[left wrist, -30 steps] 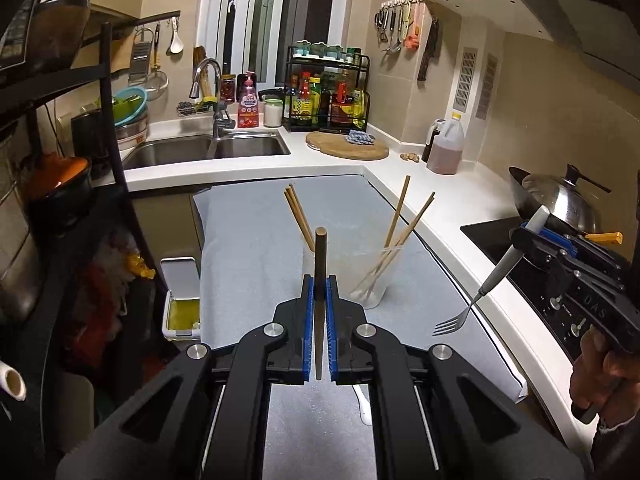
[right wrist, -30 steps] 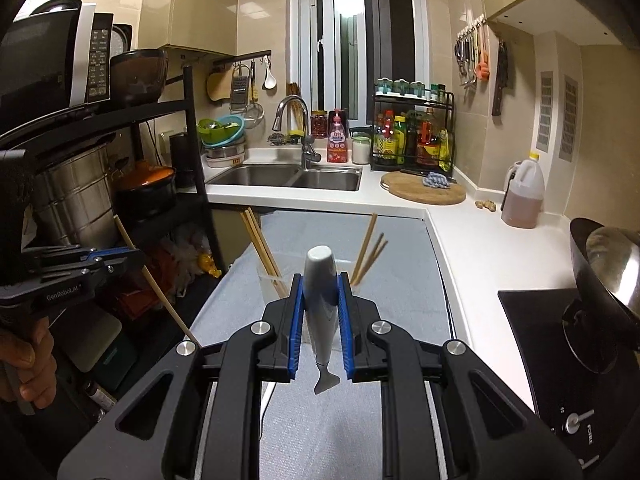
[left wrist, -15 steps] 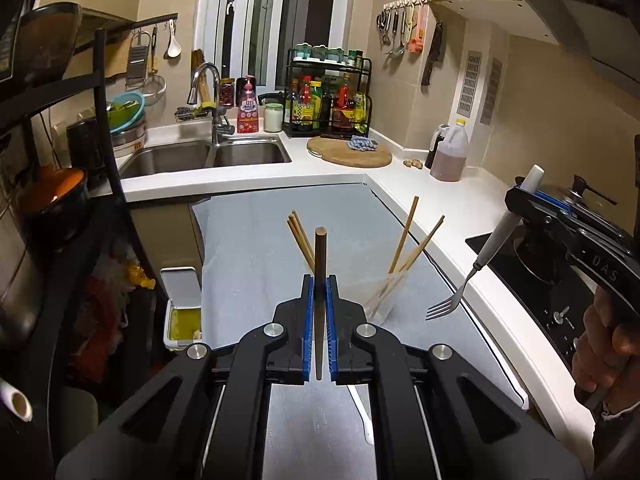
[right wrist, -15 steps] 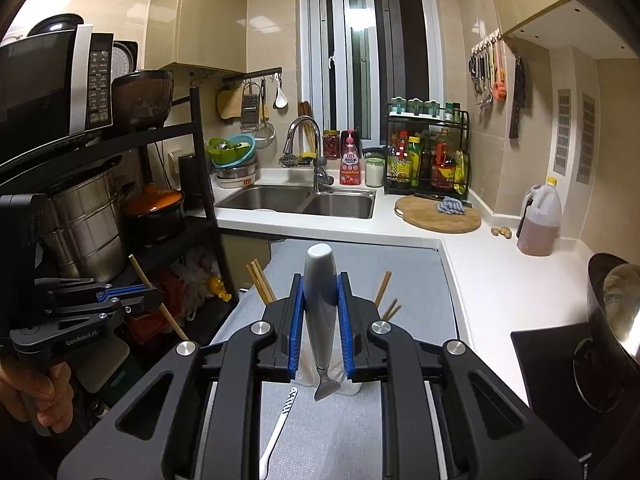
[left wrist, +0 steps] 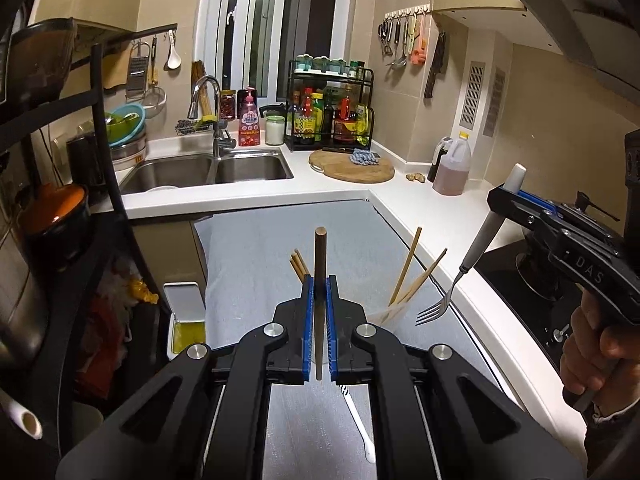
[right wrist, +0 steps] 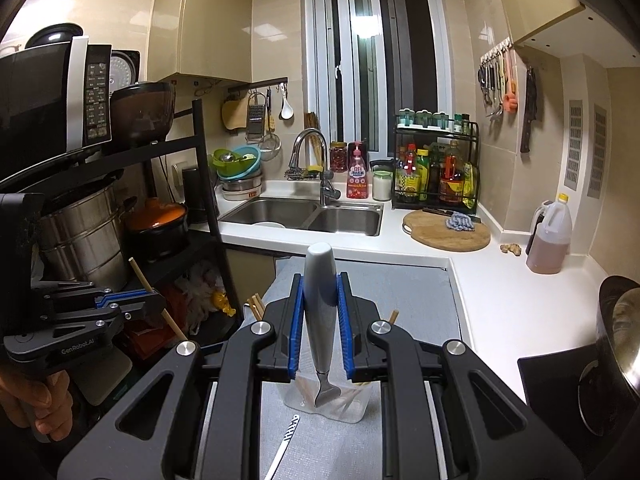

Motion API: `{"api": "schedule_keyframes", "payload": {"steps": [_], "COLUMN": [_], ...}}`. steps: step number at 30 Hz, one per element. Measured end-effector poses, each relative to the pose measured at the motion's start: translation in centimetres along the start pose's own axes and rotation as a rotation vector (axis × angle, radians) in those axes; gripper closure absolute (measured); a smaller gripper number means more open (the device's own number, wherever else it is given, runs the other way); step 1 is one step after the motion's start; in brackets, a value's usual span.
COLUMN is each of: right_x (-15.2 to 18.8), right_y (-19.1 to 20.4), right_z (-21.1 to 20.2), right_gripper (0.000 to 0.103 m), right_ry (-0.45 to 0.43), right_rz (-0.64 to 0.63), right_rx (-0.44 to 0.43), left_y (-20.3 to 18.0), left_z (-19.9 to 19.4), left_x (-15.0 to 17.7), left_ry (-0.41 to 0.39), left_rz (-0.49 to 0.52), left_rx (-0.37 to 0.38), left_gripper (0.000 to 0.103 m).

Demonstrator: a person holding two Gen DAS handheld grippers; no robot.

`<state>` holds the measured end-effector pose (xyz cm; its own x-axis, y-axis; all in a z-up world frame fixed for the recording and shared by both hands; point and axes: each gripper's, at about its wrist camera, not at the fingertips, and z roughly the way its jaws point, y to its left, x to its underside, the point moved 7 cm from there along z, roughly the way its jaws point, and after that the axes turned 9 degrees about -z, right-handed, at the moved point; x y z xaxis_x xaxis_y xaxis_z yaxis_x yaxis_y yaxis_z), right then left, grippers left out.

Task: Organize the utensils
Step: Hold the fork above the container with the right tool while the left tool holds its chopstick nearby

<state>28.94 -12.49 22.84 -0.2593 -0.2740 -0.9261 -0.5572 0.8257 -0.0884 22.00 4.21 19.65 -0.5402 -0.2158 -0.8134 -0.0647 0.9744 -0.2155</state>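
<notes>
My left gripper [left wrist: 319,300] is shut on a wooden chopstick [left wrist: 320,264] held upright above the grey mat [left wrist: 260,248]. My right gripper [right wrist: 320,312] is shut on the grey handle of a fork [right wrist: 320,300], tines down, right above a clear plastic cup [right wrist: 352,408] holding several chopsticks. In the left wrist view the fork [left wrist: 460,276] hangs just right of the cup [left wrist: 384,314]. A white utensil [left wrist: 358,420] lies on the mat near the cup; it also shows in the right wrist view [right wrist: 282,448].
A double sink [left wrist: 208,168] and faucet [left wrist: 210,112] stand at the back. A round cutting board [left wrist: 352,164], spice rack [left wrist: 330,112] and oil jug [left wrist: 452,168] line the counter. A stove with a wok [right wrist: 616,340] is at right, a black shelf [right wrist: 120,200] with pots at left.
Both grippers have risen and pulled back, so the cup sits lower in both views. The fork has come over the cup. The white utensil on the mat has come into view.
</notes>
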Motion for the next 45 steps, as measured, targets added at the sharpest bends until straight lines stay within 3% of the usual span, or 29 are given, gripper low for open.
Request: {"api": "schedule_keyframes", "payload": {"steps": [9, 29, 45], "right_x": [-1.8, -1.6, 1.8], "right_y": [0.1, -2.0, -3.3], "right_z": [1.0, 4.8, 9.1], "right_gripper": [0.087, 0.087, 0.087], "right_ry": [-0.021, -0.016, 0.017], "right_rz": [-0.013, 0.006, 0.049], "right_rx": [0.002, 0.043, 0.011], "left_y": [0.0, -1.9, -2.1], "left_z": [-0.5, 2.1, 8.1], "left_x": [-2.0, -6.3, -3.6], "left_ry": [-0.029, -0.071, 0.03], "left_rz": [-0.003, -0.019, 0.002], "left_rx": [0.007, 0.079, 0.051], "left_gripper": [0.097, 0.097, 0.097]}}
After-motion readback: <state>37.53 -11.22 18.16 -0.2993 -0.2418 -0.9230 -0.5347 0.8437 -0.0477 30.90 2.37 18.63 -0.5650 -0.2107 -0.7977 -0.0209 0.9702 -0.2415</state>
